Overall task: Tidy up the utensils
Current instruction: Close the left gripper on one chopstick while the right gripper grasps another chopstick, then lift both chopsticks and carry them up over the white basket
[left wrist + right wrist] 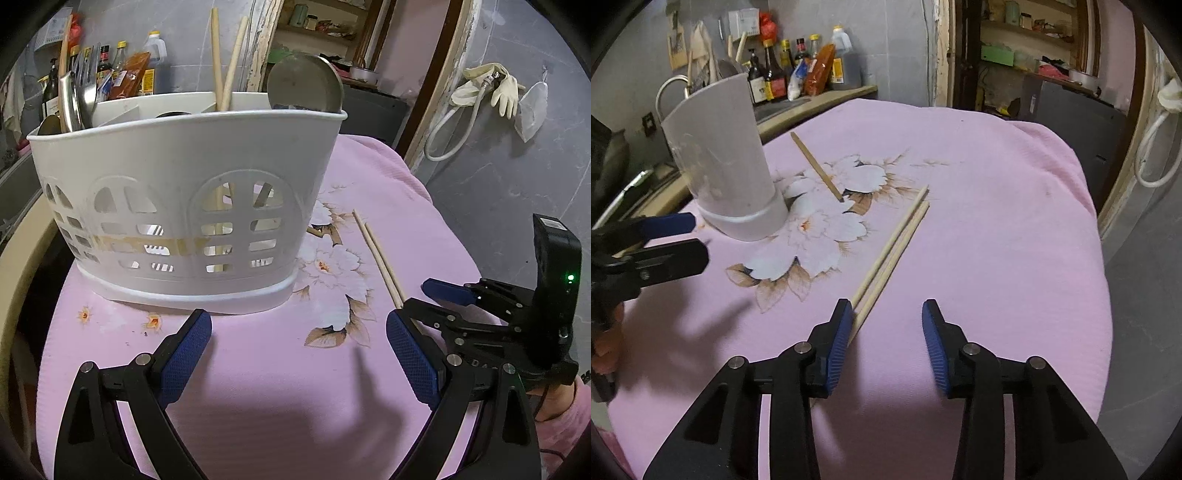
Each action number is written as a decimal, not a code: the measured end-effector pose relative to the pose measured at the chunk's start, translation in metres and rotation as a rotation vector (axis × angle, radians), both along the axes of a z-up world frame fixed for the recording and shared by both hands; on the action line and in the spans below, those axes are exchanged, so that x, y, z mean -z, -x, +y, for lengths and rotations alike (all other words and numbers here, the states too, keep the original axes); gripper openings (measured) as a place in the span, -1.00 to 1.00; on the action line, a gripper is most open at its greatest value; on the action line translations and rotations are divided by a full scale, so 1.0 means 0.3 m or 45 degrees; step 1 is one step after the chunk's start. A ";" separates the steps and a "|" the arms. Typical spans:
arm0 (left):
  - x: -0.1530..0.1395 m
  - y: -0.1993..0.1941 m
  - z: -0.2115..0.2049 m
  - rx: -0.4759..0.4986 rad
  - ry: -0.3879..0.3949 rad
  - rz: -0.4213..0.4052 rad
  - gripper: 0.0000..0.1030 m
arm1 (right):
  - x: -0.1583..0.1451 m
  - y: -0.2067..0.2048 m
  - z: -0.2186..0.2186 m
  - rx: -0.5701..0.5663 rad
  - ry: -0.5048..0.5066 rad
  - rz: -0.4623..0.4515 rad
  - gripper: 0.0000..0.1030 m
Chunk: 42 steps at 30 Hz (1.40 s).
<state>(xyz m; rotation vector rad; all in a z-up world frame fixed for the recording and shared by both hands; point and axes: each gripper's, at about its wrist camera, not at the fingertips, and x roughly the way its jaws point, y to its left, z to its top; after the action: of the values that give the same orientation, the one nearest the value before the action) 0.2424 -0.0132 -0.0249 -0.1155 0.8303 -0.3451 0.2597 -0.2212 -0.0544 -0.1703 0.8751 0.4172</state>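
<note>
Partly done: white plastic slotted caddy [184, 192] already holding cutlery; pair of pale wooden chopsticks [894, 251] plus one single [817, 168] left on pink tabletop [979, 221]; right tool [884, 332] agape, empty, at pair's end; left tool [299, 354] wide open, empty

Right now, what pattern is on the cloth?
The pink cloth has white flowers with brown leaves, clearest in the right wrist view.

Materials, as seen:
Matt white perforated plastic caddy [177, 206]; pale bare-wood chopstick pair [894, 251]; soft pink floral cloth [979, 221].
</note>
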 end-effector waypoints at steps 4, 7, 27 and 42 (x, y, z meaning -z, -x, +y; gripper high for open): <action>-0.005 0.007 -0.002 0.017 0.005 -0.012 0.73 | 0.006 -0.003 0.011 -0.004 0.050 -0.002 -0.33; -0.006 0.007 -0.020 0.033 -0.001 -0.012 0.59 | 0.013 -0.028 0.025 0.006 0.092 0.003 -0.44; 0.015 -0.163 -0.295 0.256 -0.045 0.119 -0.35 | -0.033 0.012 -0.149 0.120 0.104 -0.041 -0.99; 0.100 -0.281 -0.385 0.258 -0.164 0.216 -0.94 | -0.040 -0.036 -0.251 0.127 -0.071 0.104 -0.86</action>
<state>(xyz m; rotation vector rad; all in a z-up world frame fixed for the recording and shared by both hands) 0.3269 -0.1287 -0.0550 0.0611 1.0327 -0.4754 0.2705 -0.2965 -0.0423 -0.0585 0.9467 0.3568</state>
